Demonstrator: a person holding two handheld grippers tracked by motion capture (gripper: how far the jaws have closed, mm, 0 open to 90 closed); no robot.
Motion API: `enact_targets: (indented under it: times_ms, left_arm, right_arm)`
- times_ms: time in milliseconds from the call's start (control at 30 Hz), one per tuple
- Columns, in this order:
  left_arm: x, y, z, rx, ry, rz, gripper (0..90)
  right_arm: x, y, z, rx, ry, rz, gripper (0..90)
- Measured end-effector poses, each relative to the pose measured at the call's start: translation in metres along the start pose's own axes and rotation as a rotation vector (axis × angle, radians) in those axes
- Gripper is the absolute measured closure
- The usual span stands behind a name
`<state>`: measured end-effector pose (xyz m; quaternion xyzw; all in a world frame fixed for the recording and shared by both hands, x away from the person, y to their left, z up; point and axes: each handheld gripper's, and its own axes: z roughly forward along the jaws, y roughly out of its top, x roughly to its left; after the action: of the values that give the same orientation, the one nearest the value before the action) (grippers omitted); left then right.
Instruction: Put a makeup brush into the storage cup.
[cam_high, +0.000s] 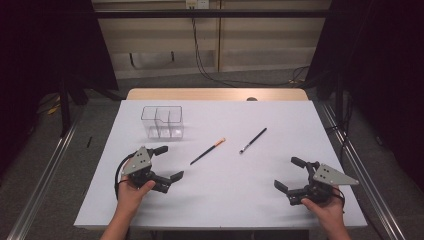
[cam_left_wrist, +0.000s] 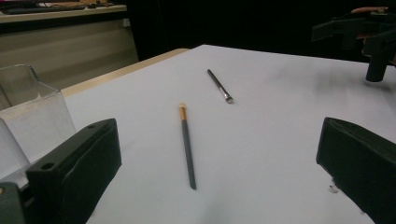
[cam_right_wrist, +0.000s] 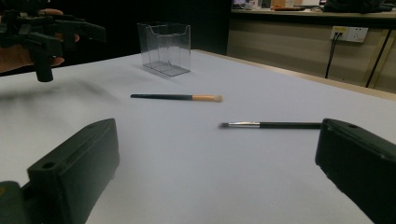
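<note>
Two thin brushes lie on the white table (cam_high: 220, 200). One with an orange band (cam_high: 208, 151) (cam_left_wrist: 187, 143) (cam_right_wrist: 175, 97) rests near the middle. One with a silver ferrule (cam_high: 253, 140) (cam_left_wrist: 220, 86) (cam_right_wrist: 271, 125) lies to its right. My left gripper (cam_high: 168, 163) (cam_left_wrist: 219, 179) sits at the near left, open and holding nothing, with the orange-banded brush straight ahead of its jaws. At the near right my right gripper (cam_high: 290, 173) (cam_right_wrist: 217, 172) is open too, nothing between its jaws, the silver-ferrule brush just beyond them.
A clear plastic holder with compartments (cam_high: 163, 121) (cam_left_wrist: 29, 116) (cam_right_wrist: 164, 47) stands at the back left of the table. A wooden strip (cam_high: 215, 94) runs along the far edge. Metal rails (cam_high: 45, 175) flank both sides on the floor.
</note>
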<state>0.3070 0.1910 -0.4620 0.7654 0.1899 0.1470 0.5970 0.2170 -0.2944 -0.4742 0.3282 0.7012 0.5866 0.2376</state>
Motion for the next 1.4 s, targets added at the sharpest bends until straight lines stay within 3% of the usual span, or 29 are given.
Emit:
enact_targets:
  times_ms: [300, 667, 800, 1400]
  left_arm:
    - [0.005, 0.006, 0.012, 0.0, 0.001, 0.002, 0.0]
    - [0.01, 0.013, 0.035, -0.005, 0.0, -0.024, 0.0]
    - [0.012, 0.014, 0.043, 0.002, 0.0, -0.011, 0.0]
    - [0.021, 0.018, 0.076, -0.014, -0.004, -0.044, 0.0]
  right_arm:
    - [0.0, 0.001, -0.001, -0.007, 0.003, -0.004, 0.0]
    - [0.002, 0.002, -0.001, -0.008, 0.009, -0.011, 0.0]
    - [0.002, 0.002, -0.001, -0.008, 0.009, -0.015, 0.0]
    - [0.001, 0.002, -0.002, -0.008, 0.007, -0.02, 0.0]
